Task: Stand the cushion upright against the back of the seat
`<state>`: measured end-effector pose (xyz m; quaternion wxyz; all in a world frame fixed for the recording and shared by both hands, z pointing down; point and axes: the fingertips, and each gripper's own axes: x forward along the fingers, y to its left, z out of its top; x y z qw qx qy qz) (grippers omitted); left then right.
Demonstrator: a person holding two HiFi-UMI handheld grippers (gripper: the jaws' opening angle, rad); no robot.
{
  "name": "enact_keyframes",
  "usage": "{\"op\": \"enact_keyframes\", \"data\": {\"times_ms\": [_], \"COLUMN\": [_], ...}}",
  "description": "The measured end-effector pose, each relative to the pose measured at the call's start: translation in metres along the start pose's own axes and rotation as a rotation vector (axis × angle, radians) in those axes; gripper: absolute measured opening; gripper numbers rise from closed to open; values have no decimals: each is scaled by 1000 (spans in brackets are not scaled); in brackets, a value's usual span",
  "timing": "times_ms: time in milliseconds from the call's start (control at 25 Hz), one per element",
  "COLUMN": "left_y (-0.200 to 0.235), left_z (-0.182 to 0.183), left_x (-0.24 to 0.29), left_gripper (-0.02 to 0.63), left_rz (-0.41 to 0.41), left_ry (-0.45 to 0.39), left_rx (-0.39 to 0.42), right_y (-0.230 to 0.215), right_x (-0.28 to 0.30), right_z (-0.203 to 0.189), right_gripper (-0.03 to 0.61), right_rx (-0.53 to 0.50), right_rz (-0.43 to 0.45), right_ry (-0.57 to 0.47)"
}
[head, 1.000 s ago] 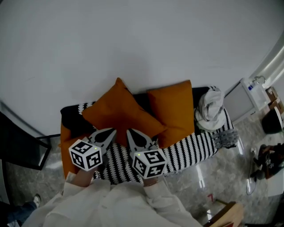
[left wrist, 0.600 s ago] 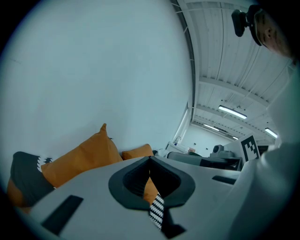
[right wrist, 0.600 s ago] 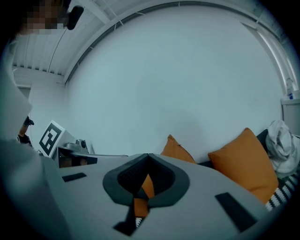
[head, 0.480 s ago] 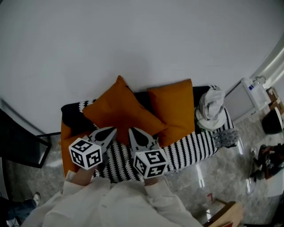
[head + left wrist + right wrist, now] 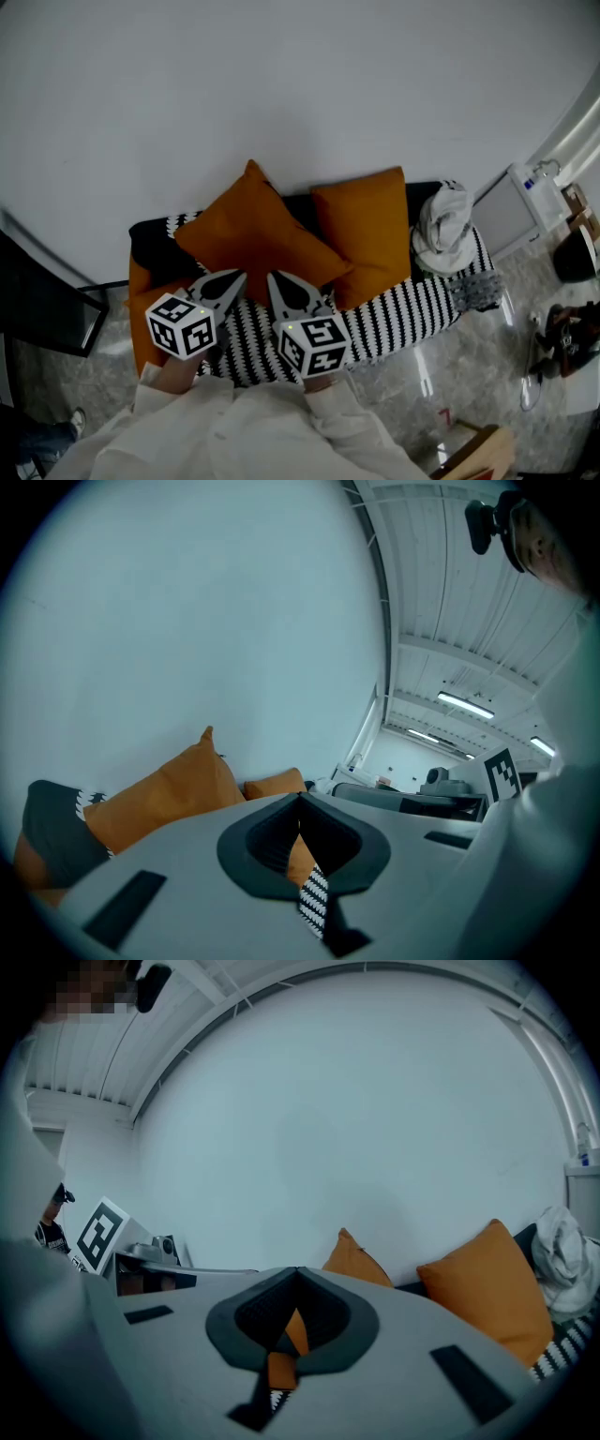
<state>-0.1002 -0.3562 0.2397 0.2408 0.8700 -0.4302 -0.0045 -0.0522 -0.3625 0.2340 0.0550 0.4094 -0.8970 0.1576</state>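
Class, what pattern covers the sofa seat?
The seat has black-and-white stripes, clearest in the head view.

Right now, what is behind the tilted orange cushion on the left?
The dark seat back shows beside the tilted cushion, with white wall above. The stretch directly behind it is covered, so anything there is unseen.

Softly and evenly lit from overhead strip lights (image 5: pixel 466 703), with pale glare streaks on the glossy floor (image 5: pixel 417 375) and only faint shadows. Bent hard by fisheye everywhere, black-vignetted at the corners of both gripper views, bluish in cast there, and blurred on the close left gripper (image 5: pixel 300 797) and right gripper (image 5: pixel 298 1269)
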Motion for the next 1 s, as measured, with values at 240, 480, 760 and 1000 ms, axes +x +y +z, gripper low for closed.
{"op": "enact_keyframes", "data": {"times_ms": [240, 480, 760, 1000], "left_y": [-3, -8, -11, -4], "left_z": [0, -2, -5, -2], "left_x": [1, -2, -6, -4], "left_gripper": [8, 8, 8, 8], "left_rz": [-2, -20, -8, 15], "left_ry": [1, -1, 13, 5], "left_rx": [2, -22, 30, 42], "right_y": [1, 3, 6, 5], "right_x": [-3, -4, -5, -1], "right_z": [1, 1, 2, -4], "right_gripper": [12, 12, 12, 12], "right_rx": [-17, -24, -32, -24], "right_rz": [3, 14, 20, 26], "right_ry": [11, 15, 9, 21]}}
